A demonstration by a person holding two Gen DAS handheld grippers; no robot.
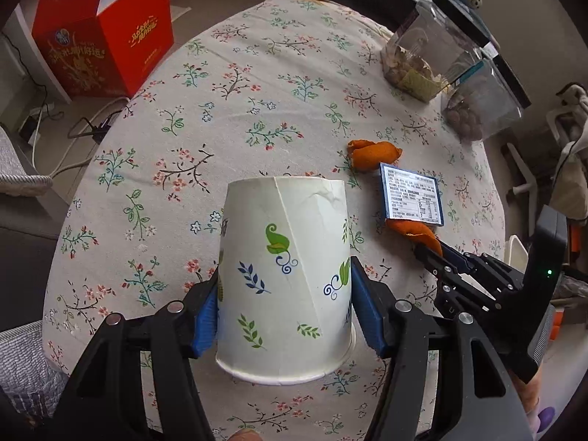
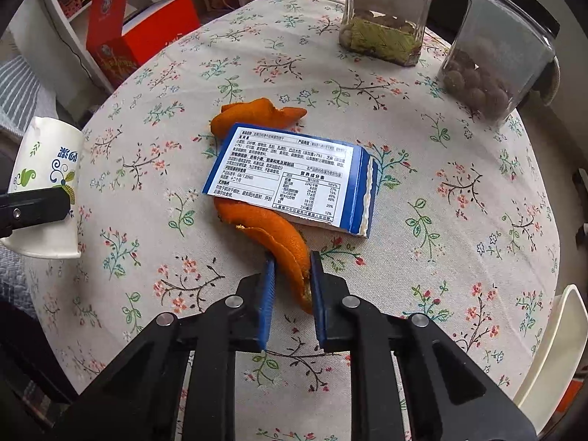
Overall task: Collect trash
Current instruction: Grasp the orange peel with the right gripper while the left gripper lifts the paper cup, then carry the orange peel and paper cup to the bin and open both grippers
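My left gripper (image 1: pixel 284 290) is shut on a white paper cup (image 1: pixel 284 272) with leaf prints, held with its rim toward the camera over the floral tablecloth (image 1: pixel 220 117). The cup also shows in the right wrist view (image 2: pixel 44 187). My right gripper (image 2: pixel 292 286) is shut on the near end of an orange peel (image 2: pixel 279 235) whose far end lies under a blue-and-white snack wrapper (image 2: pixel 290 176). A second orange peel (image 2: pixel 257 114) lies behind the wrapper. In the left wrist view the right gripper (image 1: pixel 430 250), wrapper (image 1: pixel 411 194) and far peel (image 1: pixel 373 152) are at right.
Two clear jars with dark lids stand at the table's far right, one with nuts (image 2: pixel 382 14), one with brown balls (image 2: pixel 496 55). A red box (image 1: pixel 103 33) sits beyond the table's left edge. A white chair edge (image 2: pixel 551 349) is at lower right.
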